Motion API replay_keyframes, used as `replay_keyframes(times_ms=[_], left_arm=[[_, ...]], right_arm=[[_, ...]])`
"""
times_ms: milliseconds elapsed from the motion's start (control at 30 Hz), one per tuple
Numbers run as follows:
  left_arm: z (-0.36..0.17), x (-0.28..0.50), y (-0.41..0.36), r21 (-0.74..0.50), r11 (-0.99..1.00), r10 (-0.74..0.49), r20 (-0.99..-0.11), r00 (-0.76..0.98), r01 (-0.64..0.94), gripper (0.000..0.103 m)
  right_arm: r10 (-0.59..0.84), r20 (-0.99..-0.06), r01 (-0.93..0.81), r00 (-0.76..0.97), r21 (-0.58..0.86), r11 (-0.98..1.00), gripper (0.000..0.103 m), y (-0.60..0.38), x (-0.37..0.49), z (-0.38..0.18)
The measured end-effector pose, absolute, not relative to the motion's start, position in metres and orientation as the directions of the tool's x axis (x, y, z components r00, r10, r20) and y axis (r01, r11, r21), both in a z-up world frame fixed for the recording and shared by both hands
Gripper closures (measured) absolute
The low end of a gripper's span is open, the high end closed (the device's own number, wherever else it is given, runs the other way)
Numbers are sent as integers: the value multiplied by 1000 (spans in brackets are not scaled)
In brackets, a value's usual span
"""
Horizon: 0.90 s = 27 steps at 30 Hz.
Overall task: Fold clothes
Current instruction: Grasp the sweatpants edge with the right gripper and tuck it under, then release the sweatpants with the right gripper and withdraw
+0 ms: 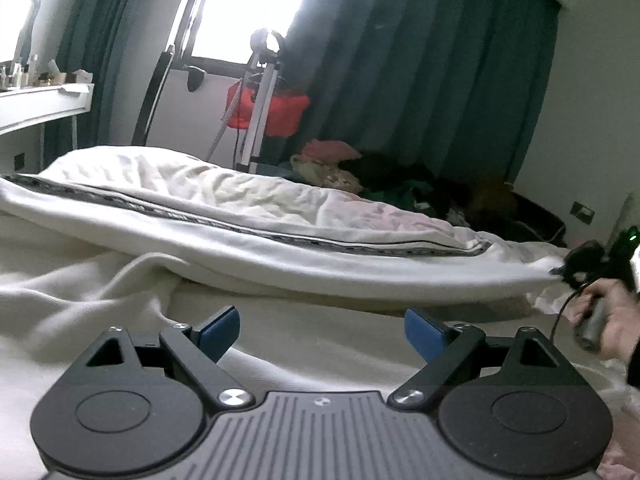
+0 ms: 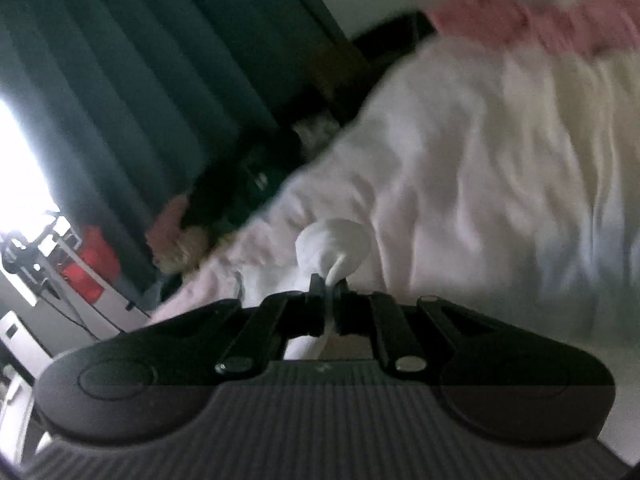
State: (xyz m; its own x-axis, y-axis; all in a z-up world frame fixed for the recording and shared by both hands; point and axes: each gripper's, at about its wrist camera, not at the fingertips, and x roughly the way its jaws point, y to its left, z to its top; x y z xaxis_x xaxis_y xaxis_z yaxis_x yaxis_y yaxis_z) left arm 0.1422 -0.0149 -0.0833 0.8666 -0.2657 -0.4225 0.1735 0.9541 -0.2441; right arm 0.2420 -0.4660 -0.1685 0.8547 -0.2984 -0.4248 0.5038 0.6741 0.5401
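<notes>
Left wrist view shows your left tongs (image 1: 320, 330) spread wide and empty above the bed (image 1: 280, 344). The white garment (image 1: 248, 236) lies just ahead, its long axis running left to right. Your right tongs (image 2: 329, 286) pinch its right end.

- White garment (image 1: 248, 240) with a dark patterned stripe along its length lies stretched across the middle of the frame on the bed, rumpled, its right end lifted
- Its white corner (image 2: 332, 248) is bunched at lower centre of the right wrist view
</notes>
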Motion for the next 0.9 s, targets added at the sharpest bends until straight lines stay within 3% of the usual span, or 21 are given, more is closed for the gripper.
replay_keyframes(times_ms=[100, 233, 367, 400, 467, 500, 533, 700, 900], left_arm=[[-79, 145, -14, -240, 957, -253, -432, 866, 160, 12], [-82, 145, -13, -220, 964, -234, -427, 873, 150, 12], [-83, 148, -23, -157, 978, -192, -429, 883, 137, 12], [-83, 148, -24, -157, 978, -190, -427, 884, 134, 12], [-81, 146, -25, -145, 980, -185, -420, 888, 135, 12], [-80, 146, -26, -133, 982, -179, -417, 891, 135, 12], [-77, 144, -28, -124, 983, -175, -414, 893, 135, 12], [-62, 128, -31, -106, 984, -172, -398, 901, 141, 12], [-46, 98, -33, -76, 984, -180, -399, 899, 163, 12]], right_arm=[[-313, -439, 517, 842, 493, 700, 96, -475, 238, -169], [-272, -532, 543, 802, 458, 704, 92, -479, 237, -203], [-252, -546, 528, 799, 435, 730, 90, -466, 222, -206], [-259, -542, 528, 799, 428, 734, 83, -462, 219, -199], [-270, -533, 527, 802, 417, 741, 55, -457, 213, -185], [-265, -520, 516, 812, 427, 742, 28, -456, 210, -181], [-255, -505, 499, 825, 438, 748, 16, -447, 202, -173], [-91, -444, 310, 891, 450, 838, 18, -390, 164, -124], [25, -422, 117, 906, 307, 944, 18, -317, 106, -88]])
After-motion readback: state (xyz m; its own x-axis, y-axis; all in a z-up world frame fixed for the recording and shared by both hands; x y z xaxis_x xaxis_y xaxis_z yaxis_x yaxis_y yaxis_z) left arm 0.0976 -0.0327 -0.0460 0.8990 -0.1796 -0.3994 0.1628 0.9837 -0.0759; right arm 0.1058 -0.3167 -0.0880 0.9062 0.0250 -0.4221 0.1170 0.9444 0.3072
